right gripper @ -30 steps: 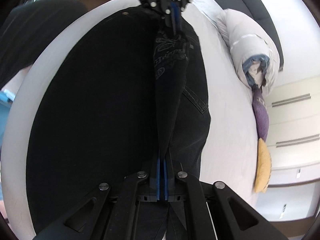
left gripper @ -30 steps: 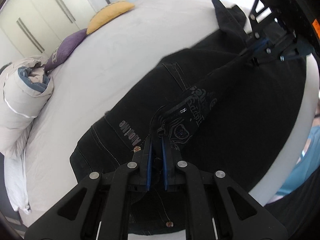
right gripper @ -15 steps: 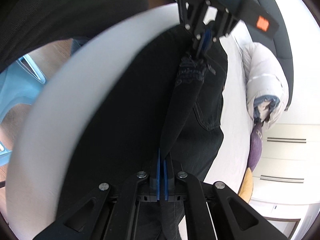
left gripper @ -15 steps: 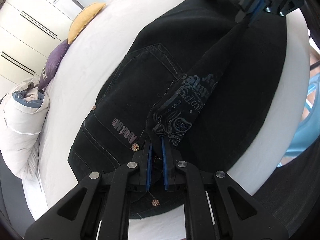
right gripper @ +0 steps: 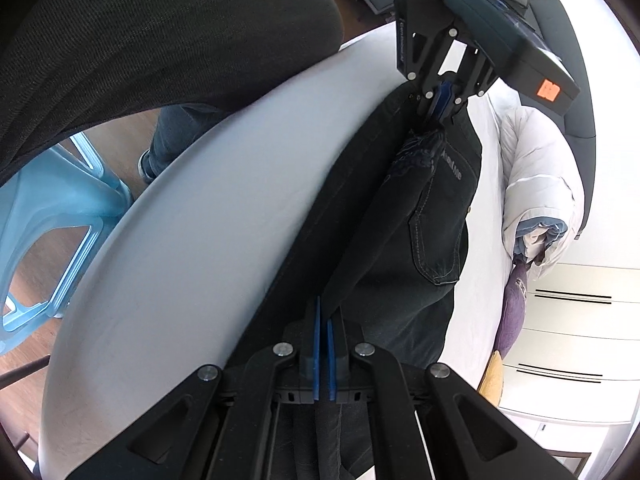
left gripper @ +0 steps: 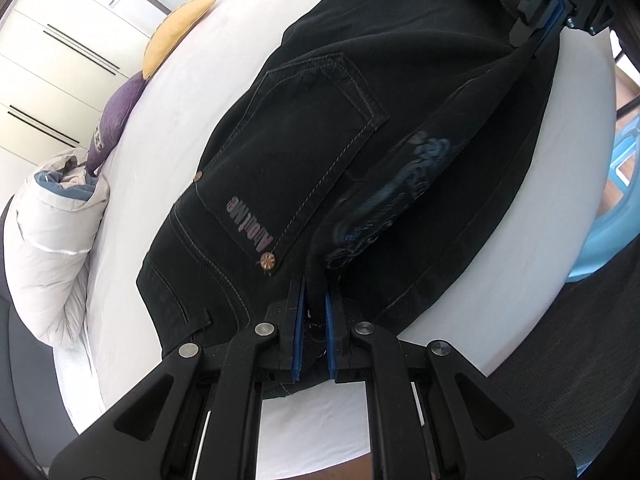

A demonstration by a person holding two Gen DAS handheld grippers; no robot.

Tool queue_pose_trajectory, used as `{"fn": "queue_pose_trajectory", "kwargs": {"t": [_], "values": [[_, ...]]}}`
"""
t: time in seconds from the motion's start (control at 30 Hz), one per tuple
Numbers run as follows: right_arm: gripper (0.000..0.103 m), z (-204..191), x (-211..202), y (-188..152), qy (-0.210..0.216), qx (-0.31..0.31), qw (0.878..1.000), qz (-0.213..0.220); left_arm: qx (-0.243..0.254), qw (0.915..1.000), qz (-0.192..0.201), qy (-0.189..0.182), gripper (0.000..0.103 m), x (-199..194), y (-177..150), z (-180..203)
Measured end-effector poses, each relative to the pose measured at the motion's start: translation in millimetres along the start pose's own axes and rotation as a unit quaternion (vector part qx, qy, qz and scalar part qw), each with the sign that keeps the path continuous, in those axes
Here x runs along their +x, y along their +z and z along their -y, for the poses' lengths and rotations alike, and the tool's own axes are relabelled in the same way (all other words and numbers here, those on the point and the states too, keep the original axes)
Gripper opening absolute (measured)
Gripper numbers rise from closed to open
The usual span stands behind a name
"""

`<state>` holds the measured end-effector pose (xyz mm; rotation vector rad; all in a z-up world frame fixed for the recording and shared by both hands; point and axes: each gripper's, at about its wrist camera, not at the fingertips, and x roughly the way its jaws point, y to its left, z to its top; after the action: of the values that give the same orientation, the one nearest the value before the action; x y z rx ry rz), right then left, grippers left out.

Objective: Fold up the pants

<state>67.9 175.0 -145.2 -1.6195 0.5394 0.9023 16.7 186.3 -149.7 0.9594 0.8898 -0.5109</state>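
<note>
Nearest the left wrist camera, the left gripper [left gripper: 314, 312] is pinching a thick fold of the black pants [left gripper: 320, 128] at the waistband end, its blue pads sitting narrowly apart with denim between them. Just beyond its fingers, a copper rivet [left gripper: 267, 261] and a pink logo [left gripper: 249, 224] are showing beside the back pocket [left gripper: 320, 136], and a printed graphic [left gripper: 396, 192] is running along the raised fold.

In the right wrist view, the right gripper [right gripper: 323, 344] is clamping the same fold farther down the leg, its pads nearly touching on the cloth. Between the two tools the fold is stretching as a taut ridge, lifted off the rest of the garment.

The pants are lying on the white bed [left gripper: 172, 92], close to its near edge, with most of the fabric resting flat on the sheet.

Farther off, a rolled white duvet [left gripper: 52, 232], a purple cushion [left gripper: 114, 116] and a yellow cushion [left gripper: 176, 36] are lying along the bed, well apart from the garment. A blue stool [right gripper: 44, 216] is standing on the floor beside the bed.

Judgement: the lengthwise fold, one leg over the other, is appearing roughly halfway carried out. Laying the held edge down, smoothing it and making the crosswise folds are remaining.
</note>
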Motion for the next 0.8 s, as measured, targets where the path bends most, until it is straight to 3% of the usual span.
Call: {"fn": "queue_pose_trajectory", "kwargs": {"t": [0.4,0.6,0.7,0.73,0.77,0.8], "values": [[0.004,-16.1,10.6,16.5,0.008,0.017,1.000,-0.012,-0.010,0.9998,-0.007,0.018,0.009,9.4,-9.8,-3.9],[0.006,-20.5,13.9,14.1,0.001,0.040,0.999,-0.020,0.009,0.9987,-0.041,0.028,0.016,2.9,-17.0,-5.5],[0.006,-24.2,14.3,14.7,-0.010,0.045,0.999,-0.024,0.003,0.9970,-0.075,0.017,0.033,-2.9,-25.2,-11.5],[0.006,-24.0,13.9,14.1,-0.011,0.049,0.998,-0.025,0.005,0.9963,-0.083,0.022,0.053,-6.6,-28.7,-13.2],[0.006,-23.7,13.5,14.2,-0.014,0.057,0.998,-0.026,0.006,0.9963,-0.080,0.031,0.062,-10.9,-30.1,-14.4],[0.006,-23.1,13.2,14.1,-0.017,0.063,0.997,-0.028,0.000,0.9966,-0.070,0.042,0.062,-17.7,-29.2,-16.7]]}}
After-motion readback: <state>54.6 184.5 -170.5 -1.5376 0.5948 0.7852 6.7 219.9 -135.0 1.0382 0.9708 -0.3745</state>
